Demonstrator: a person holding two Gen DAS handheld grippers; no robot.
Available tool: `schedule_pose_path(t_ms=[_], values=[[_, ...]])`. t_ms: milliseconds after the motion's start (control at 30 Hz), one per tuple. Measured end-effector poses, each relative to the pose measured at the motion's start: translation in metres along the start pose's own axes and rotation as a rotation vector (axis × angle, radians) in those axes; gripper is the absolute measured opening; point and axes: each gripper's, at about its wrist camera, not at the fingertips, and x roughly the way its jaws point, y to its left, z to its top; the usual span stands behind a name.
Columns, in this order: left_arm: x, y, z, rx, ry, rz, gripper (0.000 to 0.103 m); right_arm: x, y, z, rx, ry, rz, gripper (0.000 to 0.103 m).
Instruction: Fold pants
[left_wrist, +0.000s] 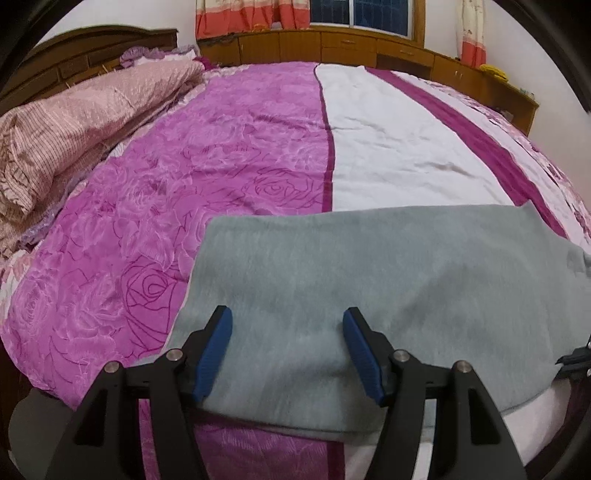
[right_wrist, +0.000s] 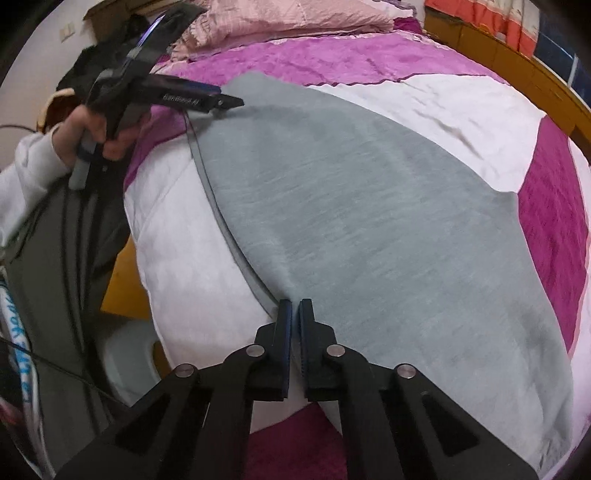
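Pants (right_wrist: 369, 221) flat on bedspread (left_wrist: 229, 155). Left gripper (left_wrist: 287, 354) spread over near hem; right gripper (right_wrist: 294, 325) pressed together there. Align hems before creasing.

pants (left_wrist: 369, 280): plain grey | bedspread (left_wrist: 155, 206): pink-purple, printed with rose outlines; a white panel bordered by dark magenta stripes | quilt (left_wrist: 85, 122): pale pink, fine stripes, frilled edge | curtains (left_wrist: 251, 16): cream with orange-red band | left gripper (left_wrist: 287, 325): black, blue pads | right gripper (right_wrist: 295, 314): black, blue pads
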Motion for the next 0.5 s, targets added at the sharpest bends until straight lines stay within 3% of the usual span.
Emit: schedule_pose_path(t_ms=[333, 500], values=[[0.005, 0.001, -0.001, -0.012, 0.01, -0.018, 0.066, -0.001, -0.013, -0.009, 0.08, -0.027, 0.099, 0.0], [0.005, 0.002, -0.001, -0.013, 0.009, -0.019, 0.066, -0.011, -0.005, -0.007, 0.012, -0.034, 0.07, 0.0]])
